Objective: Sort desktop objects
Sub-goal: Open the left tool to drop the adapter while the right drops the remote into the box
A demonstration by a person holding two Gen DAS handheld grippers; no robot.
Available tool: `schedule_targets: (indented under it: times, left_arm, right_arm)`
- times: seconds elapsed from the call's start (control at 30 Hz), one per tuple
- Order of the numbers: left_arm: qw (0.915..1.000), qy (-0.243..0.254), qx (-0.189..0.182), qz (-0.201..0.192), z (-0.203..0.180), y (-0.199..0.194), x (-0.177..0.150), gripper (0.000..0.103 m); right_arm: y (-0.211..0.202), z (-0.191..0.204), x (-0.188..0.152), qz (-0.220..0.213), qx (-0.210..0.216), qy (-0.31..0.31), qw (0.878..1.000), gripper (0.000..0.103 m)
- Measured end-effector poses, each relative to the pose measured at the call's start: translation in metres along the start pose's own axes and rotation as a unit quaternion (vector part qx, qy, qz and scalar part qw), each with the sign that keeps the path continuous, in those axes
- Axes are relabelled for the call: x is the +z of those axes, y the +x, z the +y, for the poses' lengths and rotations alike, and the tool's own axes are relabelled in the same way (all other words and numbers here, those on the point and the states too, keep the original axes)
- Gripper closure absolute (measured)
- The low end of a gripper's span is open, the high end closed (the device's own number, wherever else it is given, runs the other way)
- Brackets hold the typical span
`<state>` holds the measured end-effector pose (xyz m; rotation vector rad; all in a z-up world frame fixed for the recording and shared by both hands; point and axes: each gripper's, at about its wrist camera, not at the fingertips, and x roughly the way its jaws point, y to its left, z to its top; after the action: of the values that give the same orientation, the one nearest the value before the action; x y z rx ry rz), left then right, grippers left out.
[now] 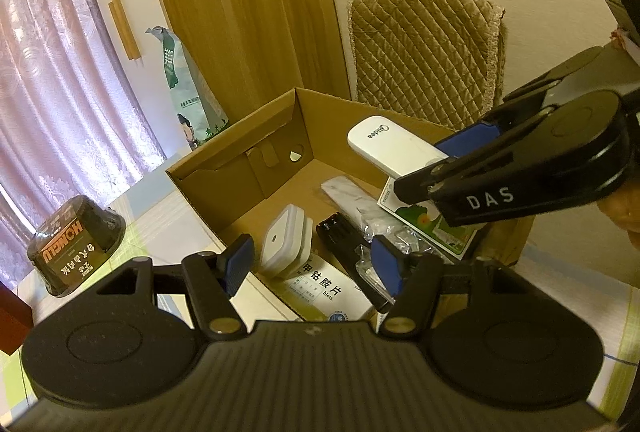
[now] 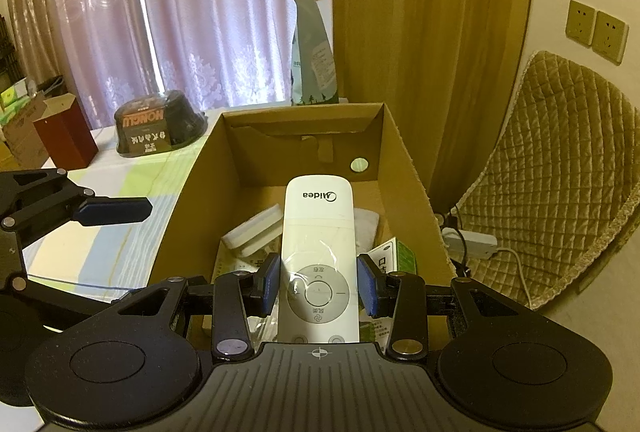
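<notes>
My right gripper [image 2: 320,286] is shut on a white Midea remote [image 2: 318,232], its blue pads [image 2: 271,284] pressing both long sides. It holds the remote [image 1: 390,144] in the air over an open cardboard box [image 1: 240,136]. The right gripper [image 1: 432,164] enters the left wrist view from the right. Inside the box lie a white charger [image 1: 286,244], a black oblong item [image 1: 344,236], a white medicine box [image 1: 328,288], a green-and-white box [image 1: 432,224] and a plastic-wrapped item [image 1: 352,200]. Over the box's near edge, my left gripper [image 1: 314,264] is open and holds nothing.
A black HONGLU bowl [image 1: 76,244] sits on the striped tablecloth [image 2: 100,232] left of the box, with a red box [image 2: 64,136] beyond it. A green-and-white bag [image 1: 188,92] stands behind the box. A quilted chair [image 1: 424,52] and a power strip [image 2: 472,242] lie to the right.
</notes>
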<state>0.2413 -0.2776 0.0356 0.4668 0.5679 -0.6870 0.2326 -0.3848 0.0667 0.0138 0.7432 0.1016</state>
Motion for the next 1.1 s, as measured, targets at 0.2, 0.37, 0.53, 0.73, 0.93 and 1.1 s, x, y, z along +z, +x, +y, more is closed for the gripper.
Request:
schedule_targets:
  times: [0.2, 0.37, 0.53, 0.73, 0.93, 1.1]
  left_arm:
    - [1.0000, -0.003, 0.001, 0.000, 0.001, 0.000, -0.002, 0.037]
    - [1.0000, -0.005, 0.002, -0.001, 0.003, 0.000, -0.003, 0.034]
    - [1.0000, -0.003, 0.001, -0.001, 0.003, -0.001, -0.004, 0.029]
    - [1.0000, 0.000, 0.000, -0.002, 0.004, -0.001, -0.004, 0.026]
    - [0.9999, 0.009, 0.005, -0.007, 0.002, -0.008, -0.006, 0.021]
    - [0.9999, 0.004, 0.008, -0.012, -0.002, -0.020, -0.011, 0.005]
  right_arm:
    - [0.003, -0.001, 0.000, -0.007, 0.012, 0.015, 1.000, 0.063]
    - [-0.002, -0.004, 0.000, -0.029, 0.011, 0.027, 0.999, 0.015]
    - [-0.005, -0.005, 0.000, -0.030, 0.011, 0.027, 0.999, 0.015]
    - [-0.008, -0.006, -0.002, -0.027, 0.010, 0.027, 0.999, 0.015]
    - [-0.013, -0.010, -0.007, -0.021, 0.004, 0.029, 0.999, 0.015]
    - [-0.022, -0.013, -0.012, -0.012, -0.002, 0.023, 1.000, 0.015]
